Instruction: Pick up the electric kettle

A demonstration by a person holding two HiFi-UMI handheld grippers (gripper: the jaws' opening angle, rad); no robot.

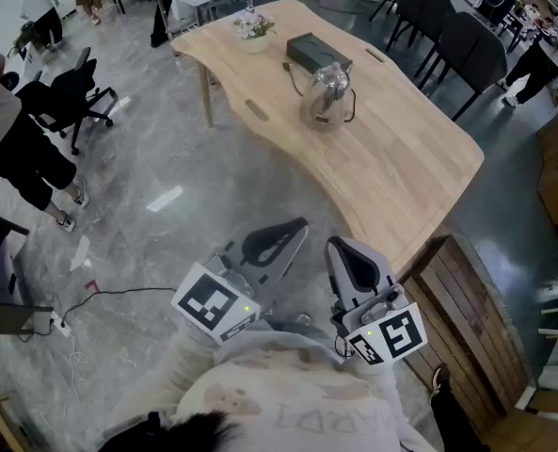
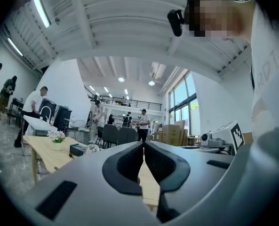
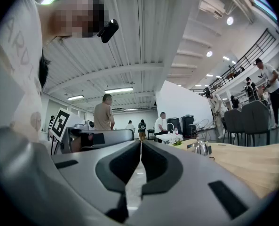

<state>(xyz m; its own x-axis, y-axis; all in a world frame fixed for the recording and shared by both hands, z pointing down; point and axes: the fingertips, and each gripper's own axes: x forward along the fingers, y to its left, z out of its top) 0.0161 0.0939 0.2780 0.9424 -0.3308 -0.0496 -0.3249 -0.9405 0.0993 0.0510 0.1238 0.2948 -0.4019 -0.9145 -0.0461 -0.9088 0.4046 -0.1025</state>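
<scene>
The electric kettle (image 1: 327, 92) is standing upright near the surface's (image 1: 401, 168) far edge, its spout direction unclear. The left tool (image 1: 293, 231) and right tool (image 1: 340, 250) are sitting closed and empty.

kettle (image 1: 327, 92) 1 | plant pot (image 1: 254, 32) 1 | black box (image 1: 317, 53) 1 | claws (image 1: 298, 226) (image 1: 339, 246) 2

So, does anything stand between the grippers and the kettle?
Nothing visible does. Left gripper and right gripper hang over the floor short of the table; bare wood leads to the electric kettle, with the black box and flower pot beyond it.
</scene>
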